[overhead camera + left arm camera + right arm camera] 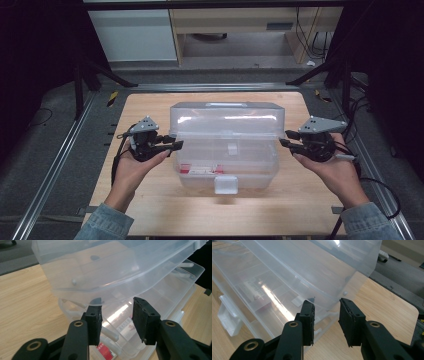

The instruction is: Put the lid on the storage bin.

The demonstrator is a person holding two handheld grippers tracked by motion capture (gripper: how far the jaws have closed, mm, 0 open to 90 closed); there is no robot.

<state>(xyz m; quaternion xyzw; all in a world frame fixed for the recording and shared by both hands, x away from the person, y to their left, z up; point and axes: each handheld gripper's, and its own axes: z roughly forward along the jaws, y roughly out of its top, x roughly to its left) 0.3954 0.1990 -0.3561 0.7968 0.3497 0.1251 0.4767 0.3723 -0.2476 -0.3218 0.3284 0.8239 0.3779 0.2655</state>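
Observation:
A clear plastic storage box [227, 167] stands mid-table, its lid [227, 120] tilted up and back. A white latch [225, 184] hangs at its front. A red-and-white packet [200, 169] lies inside. My left gripper [177, 145] is open at the box's left end. In the left gripper view its jaws, around the gripper's midpoint [117, 315], stand apart just below the lid's side rim [100, 293]. My right gripper [286, 139] is open at the right end. In the right gripper view the gripper [327, 315] points at the lid's corner [342, 293].
The wooden table [150, 200] has bare room in front of the box and on both sides. Metal rails [60, 165] flank it. A white cabinet [132, 35] and a wooden desk [240, 22] stand beyond the far edge, with cables [307, 35] on the floor.

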